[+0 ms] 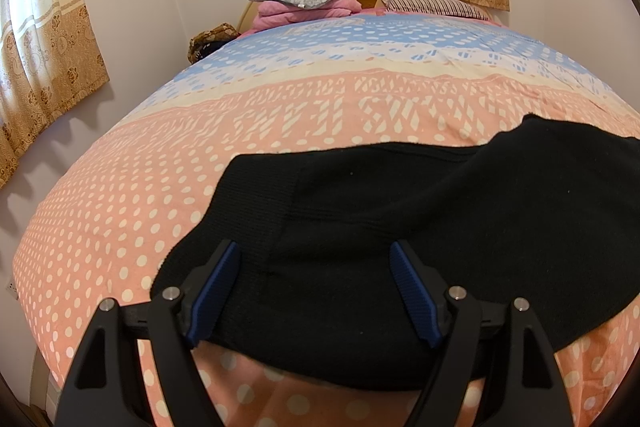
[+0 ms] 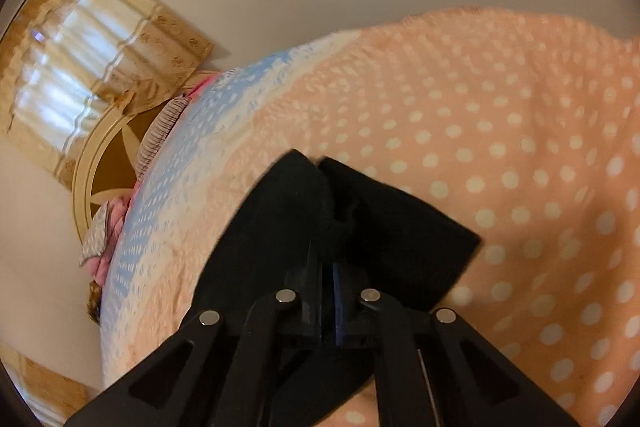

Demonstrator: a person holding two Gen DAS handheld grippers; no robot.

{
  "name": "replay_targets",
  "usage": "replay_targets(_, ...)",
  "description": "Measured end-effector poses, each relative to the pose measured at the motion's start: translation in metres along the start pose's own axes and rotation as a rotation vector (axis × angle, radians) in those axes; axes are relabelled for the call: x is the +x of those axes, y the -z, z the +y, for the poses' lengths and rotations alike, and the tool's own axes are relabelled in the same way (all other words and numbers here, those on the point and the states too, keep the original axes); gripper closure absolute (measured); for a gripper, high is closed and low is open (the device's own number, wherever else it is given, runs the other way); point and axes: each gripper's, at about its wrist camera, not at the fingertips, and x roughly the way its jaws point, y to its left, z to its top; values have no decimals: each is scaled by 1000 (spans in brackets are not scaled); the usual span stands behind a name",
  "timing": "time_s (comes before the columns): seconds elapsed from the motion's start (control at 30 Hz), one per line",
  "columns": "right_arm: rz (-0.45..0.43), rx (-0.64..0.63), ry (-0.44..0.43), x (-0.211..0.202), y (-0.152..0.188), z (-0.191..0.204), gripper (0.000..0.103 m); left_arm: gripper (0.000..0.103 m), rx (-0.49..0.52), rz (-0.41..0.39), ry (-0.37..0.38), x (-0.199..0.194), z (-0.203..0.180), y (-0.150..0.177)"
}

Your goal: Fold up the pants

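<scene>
step: pants on bed, fold starting
right claw: clamped on pants edge
left claw: apart; over cloth
next: likely left must clamp; lift together

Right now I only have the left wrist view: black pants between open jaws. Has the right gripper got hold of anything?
Observer: Yes, the right gripper is shut on a fold of the black pants.
Operator: Is that end lying flat?
Observer: No, the cloth bunches upward ahead of its fingers.
Operator: What lies beyond it?
Observer: Only bare polka-dot bedspread on that side.
Operator: And my left gripper?
Observer: The left gripper is open, astride the pants, not pinching.
</scene>
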Motion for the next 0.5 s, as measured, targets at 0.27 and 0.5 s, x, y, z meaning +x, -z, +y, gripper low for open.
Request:
replay_targets(0.27,10,-25,46,-27,-2,-23,99,23,1,1,1,0,0,0)
replay_targets(0.5,15,-36,51,-10,0,-36,97,23,36,-3,-8,-7,-3,-5)
